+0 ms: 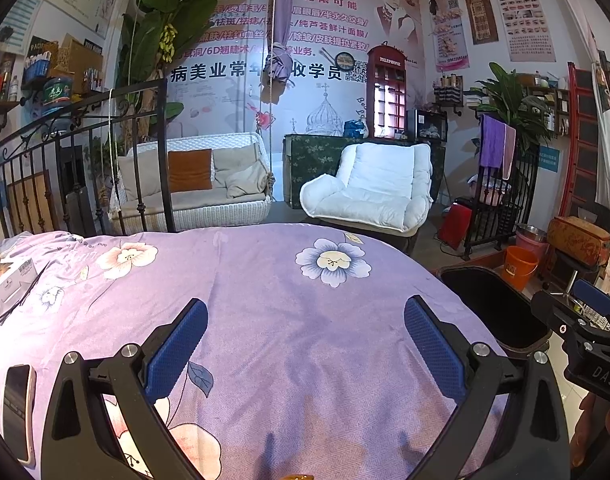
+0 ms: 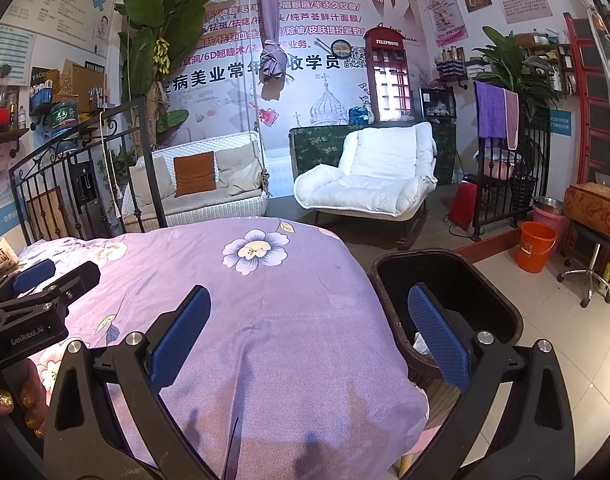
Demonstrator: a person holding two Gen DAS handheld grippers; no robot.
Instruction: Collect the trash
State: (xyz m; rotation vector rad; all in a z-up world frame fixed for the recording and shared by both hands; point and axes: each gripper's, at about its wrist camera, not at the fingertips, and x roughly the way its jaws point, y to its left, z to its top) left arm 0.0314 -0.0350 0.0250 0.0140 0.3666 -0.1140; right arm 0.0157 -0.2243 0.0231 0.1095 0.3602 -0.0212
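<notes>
Both tools hang empty over the purple floral cloth (image 1: 289, 320), the left gripper (image 1: 305, 344) and right gripper (image 2: 305, 332) spread wide. No litter shows on it, so collecting looks nearly done. The black bin (image 2: 501, 304) at the right gripper's three o'clock holds something pale; next, hunt for leftovers.

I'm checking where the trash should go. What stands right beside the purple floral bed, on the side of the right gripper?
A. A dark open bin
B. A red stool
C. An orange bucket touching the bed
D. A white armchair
A: the dark open bin stands against the edge of the purple floral bed, with the open right gripper partly over it; the orange bucket stands farther off on the floor.
</notes>
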